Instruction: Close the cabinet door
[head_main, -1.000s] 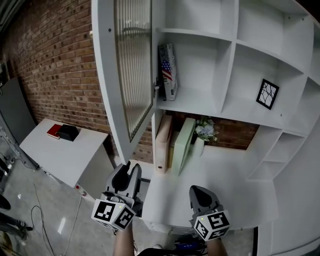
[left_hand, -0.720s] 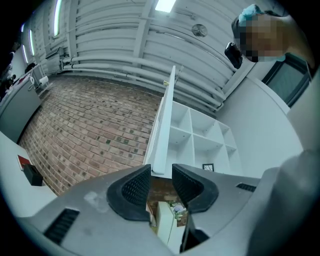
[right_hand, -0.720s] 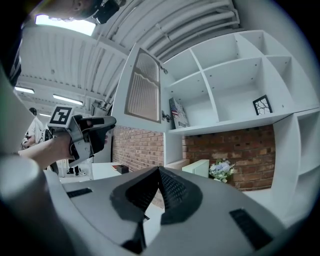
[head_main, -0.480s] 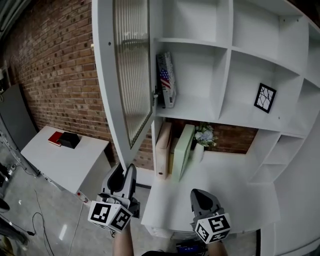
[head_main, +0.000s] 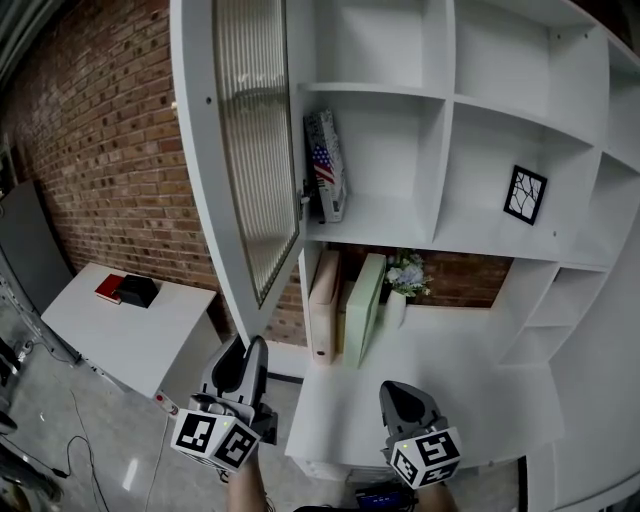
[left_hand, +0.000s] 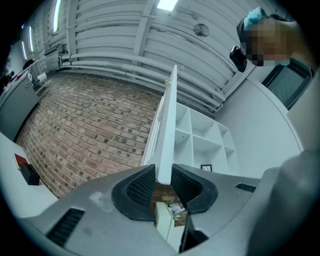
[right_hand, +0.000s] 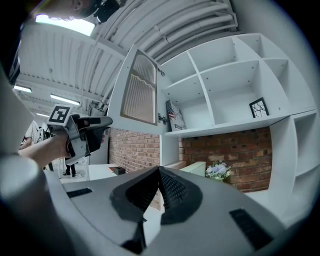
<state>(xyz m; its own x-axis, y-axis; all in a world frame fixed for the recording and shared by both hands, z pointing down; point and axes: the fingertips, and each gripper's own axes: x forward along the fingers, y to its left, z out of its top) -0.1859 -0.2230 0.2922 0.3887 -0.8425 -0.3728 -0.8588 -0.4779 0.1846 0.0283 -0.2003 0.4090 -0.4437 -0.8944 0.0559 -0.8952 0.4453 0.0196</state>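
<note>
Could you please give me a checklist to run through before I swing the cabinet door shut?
1. Left gripper on the door: ok; the door's lower edge fills the gap between its fingers.
2. Door shut: not ok; it stands wide open.
3. Book fully behind the shelf front: cannot tell; it stands at the hinge side.
4. Right gripper out of the swing: looks ok; it is low, below the door, fingers together, empty.
</note>
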